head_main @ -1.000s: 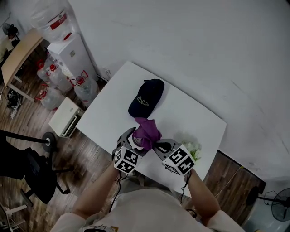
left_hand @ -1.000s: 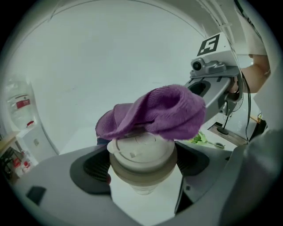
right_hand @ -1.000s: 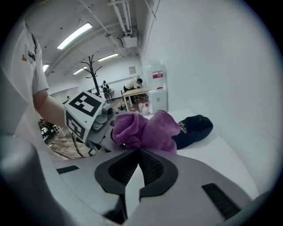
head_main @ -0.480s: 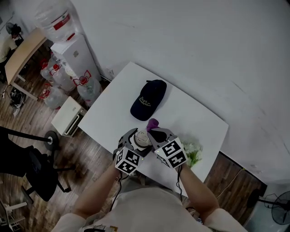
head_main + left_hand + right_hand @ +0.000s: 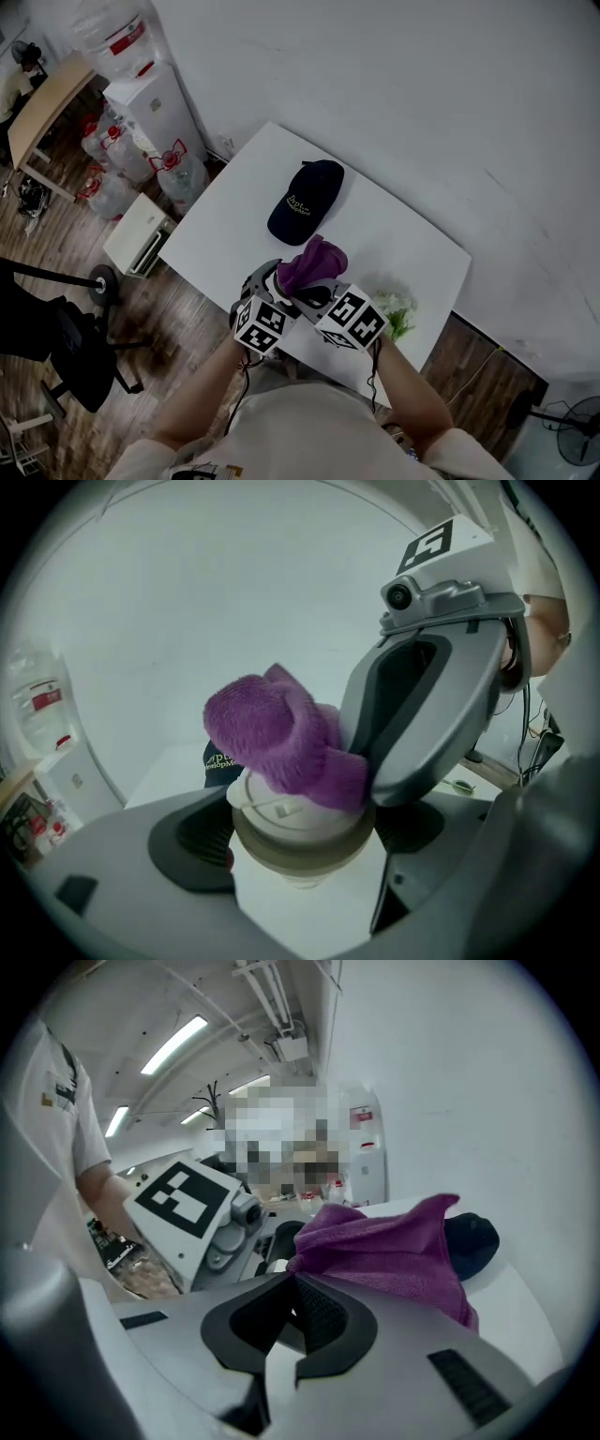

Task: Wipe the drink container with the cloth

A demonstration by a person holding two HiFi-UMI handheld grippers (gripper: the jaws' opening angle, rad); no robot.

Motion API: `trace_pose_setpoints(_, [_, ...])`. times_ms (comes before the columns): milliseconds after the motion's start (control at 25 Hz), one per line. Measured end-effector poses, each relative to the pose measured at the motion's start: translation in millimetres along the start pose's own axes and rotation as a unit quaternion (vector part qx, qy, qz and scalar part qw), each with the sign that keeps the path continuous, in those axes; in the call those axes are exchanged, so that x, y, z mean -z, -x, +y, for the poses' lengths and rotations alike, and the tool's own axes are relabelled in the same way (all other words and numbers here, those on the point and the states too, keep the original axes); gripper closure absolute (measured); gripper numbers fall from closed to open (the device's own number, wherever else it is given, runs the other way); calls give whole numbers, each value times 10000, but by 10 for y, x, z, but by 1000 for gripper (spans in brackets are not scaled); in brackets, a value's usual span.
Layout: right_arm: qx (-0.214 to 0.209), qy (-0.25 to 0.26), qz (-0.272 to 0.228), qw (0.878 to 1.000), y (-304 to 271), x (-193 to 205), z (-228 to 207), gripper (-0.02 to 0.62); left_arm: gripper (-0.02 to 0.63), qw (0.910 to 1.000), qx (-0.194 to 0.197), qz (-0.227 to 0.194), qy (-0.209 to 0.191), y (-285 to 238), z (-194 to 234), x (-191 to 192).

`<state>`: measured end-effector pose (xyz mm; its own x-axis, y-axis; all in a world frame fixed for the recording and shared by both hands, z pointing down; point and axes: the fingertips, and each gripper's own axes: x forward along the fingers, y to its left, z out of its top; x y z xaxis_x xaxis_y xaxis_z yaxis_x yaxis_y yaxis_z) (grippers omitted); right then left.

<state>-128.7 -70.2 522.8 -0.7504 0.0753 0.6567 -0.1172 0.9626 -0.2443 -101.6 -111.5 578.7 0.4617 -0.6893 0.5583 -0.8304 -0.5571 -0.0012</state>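
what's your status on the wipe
Left gripper shut on drink container. Right gripper shut on cloth, cloth resting on container's top. Cap beyond, not in the way.

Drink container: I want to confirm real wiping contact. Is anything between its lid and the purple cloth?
Nothing visible. The purple cloth, pinched in the right gripper, lies directly on the lid of the drink container clamped by the left gripper. The dark cap lies farther back, clear of both.

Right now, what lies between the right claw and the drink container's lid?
The fluffy purple cloth: shut in the right claw, it lies bunched on the white-lidded drink container. The left gripper view shows this.
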Motion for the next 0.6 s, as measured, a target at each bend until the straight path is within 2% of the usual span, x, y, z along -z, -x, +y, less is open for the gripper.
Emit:
trace_pose_setpoints(120, [-199, 103, 283, 9993, 93, 130, 78, 560, 169, 10000, -8, -20, 1, 5, -8, -5])
trace_pose_setpoints(240, [30, 29, 346, 9994, 186, 234, -53, 560, 169, 10000, -30, -38, 52, -6, -4, -11])
trace_pose_setpoints(400, [7, -855, -337, 9958, 241, 155, -232, 560, 169, 9995, -89, -130, 271, -16, 67, -35])
trace_pose_setpoints(480, [-20, -1126, -618, 9917, 244, 107, -271, 560, 169, 9991, -95, -171, 380, -12, 102, -45])
trace_pose_setpoints(600, [194, -1421, -901, 9855, 292, 68, -391, 559, 169, 9997, -46, -132, 185, -17, 51, -50])
